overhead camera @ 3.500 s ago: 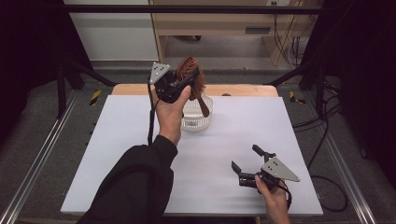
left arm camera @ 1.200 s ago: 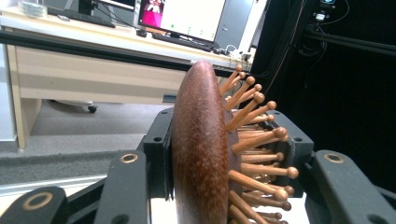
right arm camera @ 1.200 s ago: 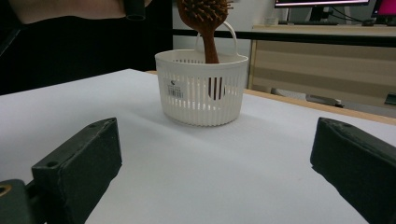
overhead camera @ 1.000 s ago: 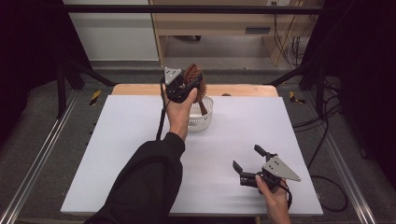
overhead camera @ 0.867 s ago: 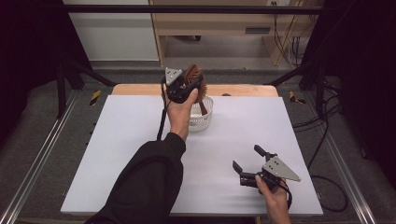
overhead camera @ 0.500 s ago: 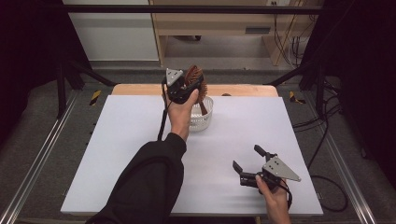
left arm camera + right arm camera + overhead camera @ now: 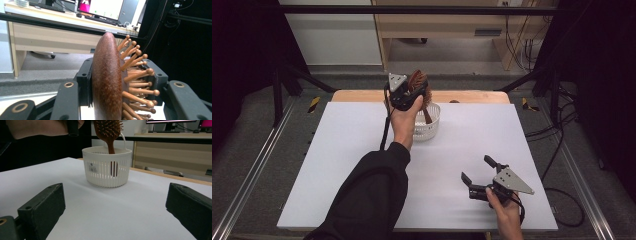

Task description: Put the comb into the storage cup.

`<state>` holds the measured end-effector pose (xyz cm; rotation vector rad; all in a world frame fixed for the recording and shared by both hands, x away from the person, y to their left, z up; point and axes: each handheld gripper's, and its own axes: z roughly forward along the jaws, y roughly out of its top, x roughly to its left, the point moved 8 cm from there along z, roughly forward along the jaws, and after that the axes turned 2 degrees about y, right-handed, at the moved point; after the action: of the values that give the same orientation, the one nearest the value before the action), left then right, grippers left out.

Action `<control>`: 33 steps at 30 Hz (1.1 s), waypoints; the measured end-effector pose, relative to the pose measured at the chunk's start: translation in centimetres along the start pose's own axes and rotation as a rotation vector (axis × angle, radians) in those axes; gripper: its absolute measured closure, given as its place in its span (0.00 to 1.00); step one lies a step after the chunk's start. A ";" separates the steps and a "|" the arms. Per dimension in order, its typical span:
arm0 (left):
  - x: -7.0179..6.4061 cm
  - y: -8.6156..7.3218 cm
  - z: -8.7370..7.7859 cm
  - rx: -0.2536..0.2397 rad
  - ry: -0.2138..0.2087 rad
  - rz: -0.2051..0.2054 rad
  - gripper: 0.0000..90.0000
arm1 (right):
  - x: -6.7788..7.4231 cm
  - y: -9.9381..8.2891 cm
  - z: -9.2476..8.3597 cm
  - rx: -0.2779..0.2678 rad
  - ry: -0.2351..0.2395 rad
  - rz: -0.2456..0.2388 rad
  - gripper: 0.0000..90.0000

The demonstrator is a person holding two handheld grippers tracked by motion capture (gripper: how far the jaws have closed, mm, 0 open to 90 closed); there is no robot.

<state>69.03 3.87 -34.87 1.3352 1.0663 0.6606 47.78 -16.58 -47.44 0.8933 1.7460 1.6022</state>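
The left gripper (image 7: 414,87) is clamping the head of a brown wooden hairbrush (image 7: 421,89) over the white slatted basket (image 7: 429,129) at the far middle of the white desk (image 7: 337,150). In the left gripper view, the hairbrush (image 7: 110,82) is sitting edge-on between the two black jaws, its smooth rounded back turned to the left and its ball-tipped wooden pins fanning out to the right. The left hand (image 7: 404,120) is reaching forward from a black sleeve (image 7: 372,195) and is holding that gripper raised above the basket's near rim.

In the right gripper view, the hairbrush (image 7: 108,131) is hanging handle-down, with the handle dipping inside the basket (image 7: 107,167) and showing dark through the slats; whether it is touching the bottom cannot be told. A small label is showing on the basket's wall.

The right gripper (image 7: 480,172) is resting low near the desk's near right corner, well apart from the basket, in the right hand (image 7: 503,212). Its jaws are standing wide apart with nothing between them, and they are pointing toward the basket.
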 end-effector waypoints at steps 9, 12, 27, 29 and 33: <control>0.1 0.0 0.1 -0.003 -0.001 -0.008 0.55 | 0.0 0.0 0.0 -0.002 0.002 0.003 0.03; 0.1 -0.1 0.1 -0.001 -0.001 -0.006 0.55 | 0.0 0.0 0.0 -0.003 0.003 0.007 0.03; 0.3 -0.8 0.5 0.005 0.000 -0.009 0.55 | 0.0 0.0 0.0 -0.003 0.004 0.009 0.03; 0.4 -0.9 0.5 0.005 0.002 -0.011 0.55 | 0.0 0.0 0.0 -0.004 0.004 0.009 0.03; 0.7 -1.0 0.4 0.001 0.011 -0.018 0.55 | 0.0 0.1 -0.1 -0.012 0.001 0.007 0.03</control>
<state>69.50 4.11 -35.99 1.3231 1.0861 0.6551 47.76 -16.64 -47.31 0.8943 1.7334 1.6162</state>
